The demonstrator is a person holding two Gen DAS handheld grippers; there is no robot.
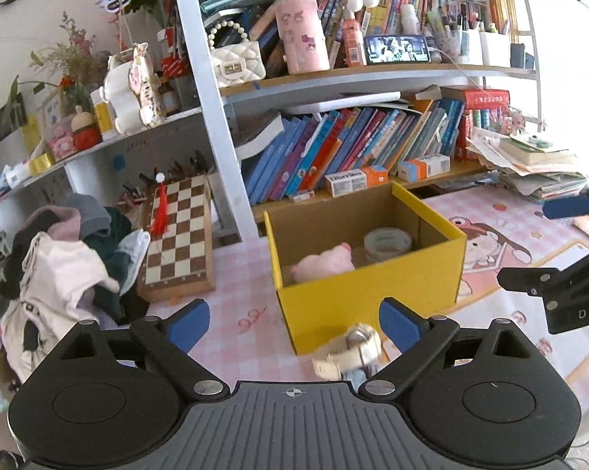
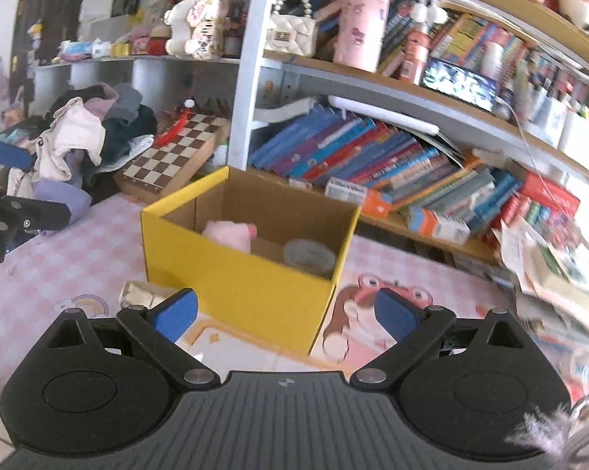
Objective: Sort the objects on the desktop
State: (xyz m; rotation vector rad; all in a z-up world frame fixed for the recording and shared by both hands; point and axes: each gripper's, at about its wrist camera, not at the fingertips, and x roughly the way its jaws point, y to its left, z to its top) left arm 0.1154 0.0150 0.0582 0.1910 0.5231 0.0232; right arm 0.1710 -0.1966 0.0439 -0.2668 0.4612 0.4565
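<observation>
Both grippers, left (image 1: 294, 323) and right (image 2: 286, 313), spread wide and grasping nothing, above the desk (image 1: 231, 348) before the yellow box (image 1: 366, 286) holding plush (image 1: 323, 264) and tape (image 1: 388, 243); watch (image 1: 351, 350) lying against the box's front corner.

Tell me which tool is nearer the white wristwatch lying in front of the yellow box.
Left. The left tool hovers open right over the wristwatch, which lies just inside its right finger. The right tool is off to the watch's right, before the yellow box.

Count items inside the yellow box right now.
2. A pink plush lies at the left of the box; a tape roll sits to its right, nearer the back. The near wall hides part of the floor, so more may be hidden.
</observation>
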